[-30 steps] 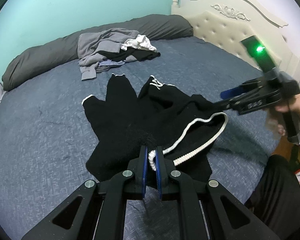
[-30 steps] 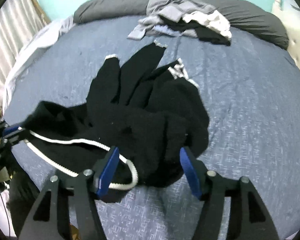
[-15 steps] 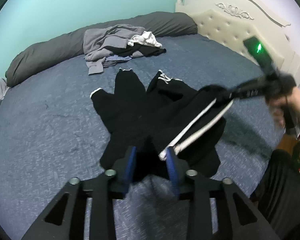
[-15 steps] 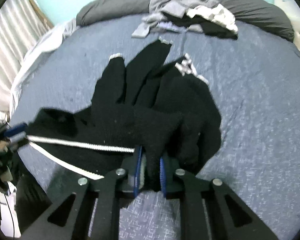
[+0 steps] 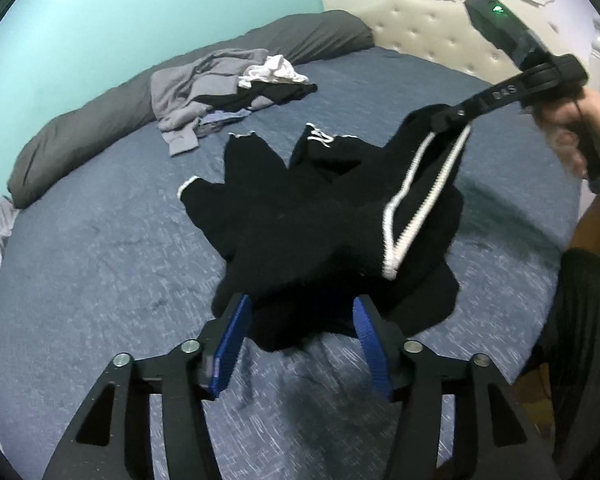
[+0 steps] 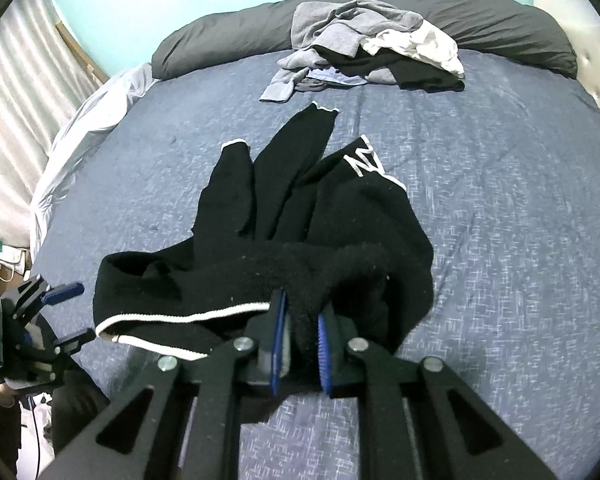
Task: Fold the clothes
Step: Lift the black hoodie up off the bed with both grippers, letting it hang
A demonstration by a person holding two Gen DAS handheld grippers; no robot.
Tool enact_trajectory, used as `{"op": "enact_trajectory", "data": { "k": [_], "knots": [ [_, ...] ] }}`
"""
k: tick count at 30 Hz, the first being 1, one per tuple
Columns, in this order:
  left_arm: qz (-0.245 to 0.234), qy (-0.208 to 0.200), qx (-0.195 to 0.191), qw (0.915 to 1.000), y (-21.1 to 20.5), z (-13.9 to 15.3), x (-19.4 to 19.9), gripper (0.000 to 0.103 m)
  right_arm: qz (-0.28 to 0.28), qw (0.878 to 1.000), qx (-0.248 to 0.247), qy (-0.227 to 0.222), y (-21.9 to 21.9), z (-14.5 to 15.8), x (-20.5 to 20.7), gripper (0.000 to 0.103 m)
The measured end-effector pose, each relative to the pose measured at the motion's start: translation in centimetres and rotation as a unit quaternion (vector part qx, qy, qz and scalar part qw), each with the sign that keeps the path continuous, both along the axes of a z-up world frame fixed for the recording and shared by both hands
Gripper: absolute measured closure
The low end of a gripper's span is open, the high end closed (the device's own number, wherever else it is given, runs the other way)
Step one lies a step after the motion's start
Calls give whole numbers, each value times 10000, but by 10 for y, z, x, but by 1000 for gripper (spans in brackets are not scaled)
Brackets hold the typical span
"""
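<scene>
Black knit garment (image 5: pixel 324 216) with white trim is seen spread on the blue bedspread (image 5: pixel 100 264) in the left wrist view, its sleeves fanned toward the far side of the bed. The left gripper (image 5: pixel 300 336) is held wide open just above the garment's near edge, and nothing is gripped between its blue pads. Farther right, one white-edged hem is lifted off the bed by the right gripper (image 5: pixel 446 120), which is held in a hand (image 5: pixel 568 128). A pile of grey, white and black clothes (image 5: pixel 228 84) is seen beside a dark grey bolster (image 5: pixel 100 124), with a cream tufted headboard (image 5: pixel 428 40) behind.

In the right wrist view, the right gripper (image 6: pixel 300 332) is closed tightly on a thick bunch of the black garment (image 6: pixel 300 216), whose white-trimmed hem is stretched out to the left. The left gripper (image 6: pixel 66 312) is visible at the left edge with its fingers parted, clear of the fabric. The clothes pile (image 6: pixel 372 44) is seen at the far side of the bed.
</scene>
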State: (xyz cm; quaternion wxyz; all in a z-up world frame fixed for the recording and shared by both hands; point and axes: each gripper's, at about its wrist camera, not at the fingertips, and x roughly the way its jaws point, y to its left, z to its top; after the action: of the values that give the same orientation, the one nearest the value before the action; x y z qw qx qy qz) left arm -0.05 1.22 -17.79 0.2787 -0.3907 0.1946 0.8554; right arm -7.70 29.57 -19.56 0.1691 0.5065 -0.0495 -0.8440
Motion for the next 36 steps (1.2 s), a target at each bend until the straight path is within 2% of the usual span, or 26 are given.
{"op": "enact_trajectory", "data": {
  "k": [5,8,9,10,12,13,16,21,26,29,36],
  "knots": [
    [9,90,-325,9994,8,-13,-17,38,33,10000,-78,11,1,3,3,89],
    [-26,-47,-337,9994,10,-24,-28,38,76,9999,-120,39,1,6,4,89],
    [-33,-55,-319,9995,11,-26,-29,46,90,9999,-134,48,0,7,5,89],
    [-36,-59,-297,9995,12,-27,-31,70,101,9998,-156,61,0,9,5,89],
    [1,-64,-171,9998,12,-23,-34,90,118,9997,-209,91,0,12,6,89],
    [30,-37,-98,9999,11,-19,-35,94,117,9996,-223,129,1,16,6,89],
    [113,131,45,9998,9,4,-38,95,75,9991,-287,308,3,31,7,90],
    [152,625,166,9978,6,71,-41,96,0,9960,-449,777,9,83,8,91],
    [261,1134,480,9921,0,157,-43,96,-57,9878,-554,1454,16,174,13,92],
    [324,1464,747,9859,-5,215,-42,96,-93,9808,-555,1866,22,231,19,92],
    [324,2288,972,9681,-4,337,-23,96,-250,9603,-497,2732,30,355,36,92]
  ]
}}
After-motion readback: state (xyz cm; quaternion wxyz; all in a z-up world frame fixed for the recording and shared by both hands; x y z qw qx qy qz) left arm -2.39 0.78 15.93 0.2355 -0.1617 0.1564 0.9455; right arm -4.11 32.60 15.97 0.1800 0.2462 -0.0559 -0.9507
